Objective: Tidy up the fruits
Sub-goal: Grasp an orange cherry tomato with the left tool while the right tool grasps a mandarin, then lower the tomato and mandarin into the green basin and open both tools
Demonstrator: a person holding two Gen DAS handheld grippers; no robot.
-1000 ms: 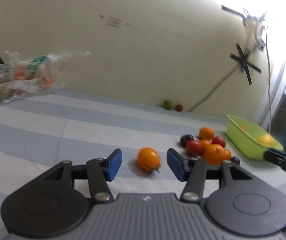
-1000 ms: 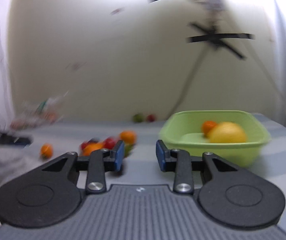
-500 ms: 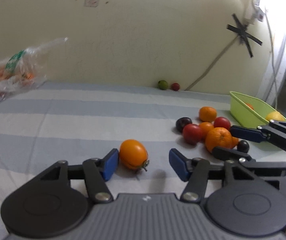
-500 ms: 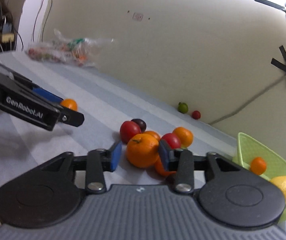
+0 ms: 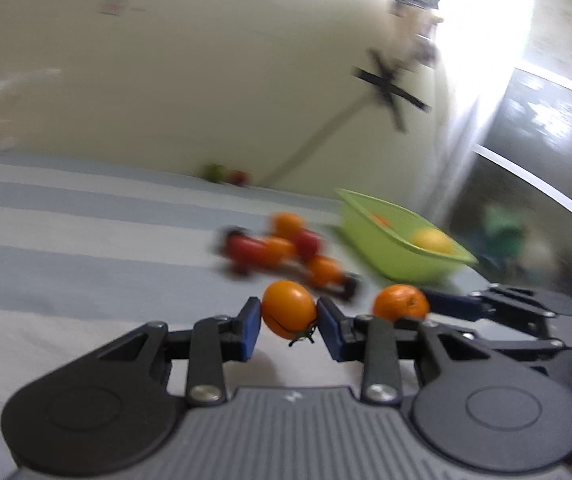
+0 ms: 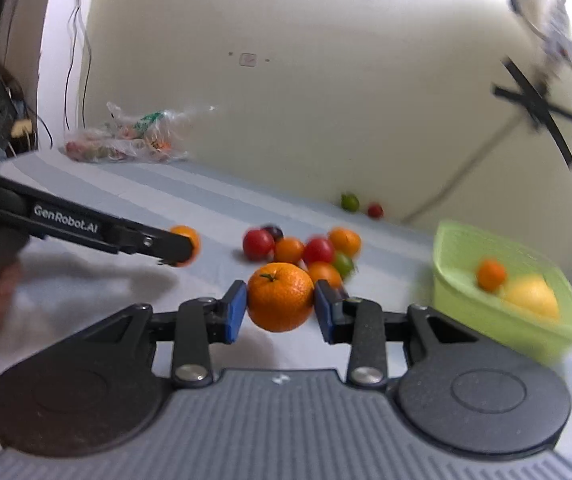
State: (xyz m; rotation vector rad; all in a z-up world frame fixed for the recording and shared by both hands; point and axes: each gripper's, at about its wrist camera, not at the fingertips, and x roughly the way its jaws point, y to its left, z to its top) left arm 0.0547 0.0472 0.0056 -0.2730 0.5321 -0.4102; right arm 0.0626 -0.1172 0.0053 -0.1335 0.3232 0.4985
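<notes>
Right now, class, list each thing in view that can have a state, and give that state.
left gripper: shut on the orange tomato, lifted off the cloth.
right gripper: shut on the orange.
green basket: upright, holding a lemon and a small orange fruit.
loose fruit pile: lying on the striped cloth.
plastic bag: lying on the cloth, contents inside.

Matt plastic tools, glossy and dimpled fruit, soft striped cloth

The matt black plastic left gripper pinches a smooth, glossy orange tomato between blue rubbery pads; the matching right gripper pinches a dimpled, faintly shiny orange. The lime-green plastic basket looks smooth; the blue-and-white striped tablecloth looks matt; the clear plastic bag is crinkled and shiny.
</notes>
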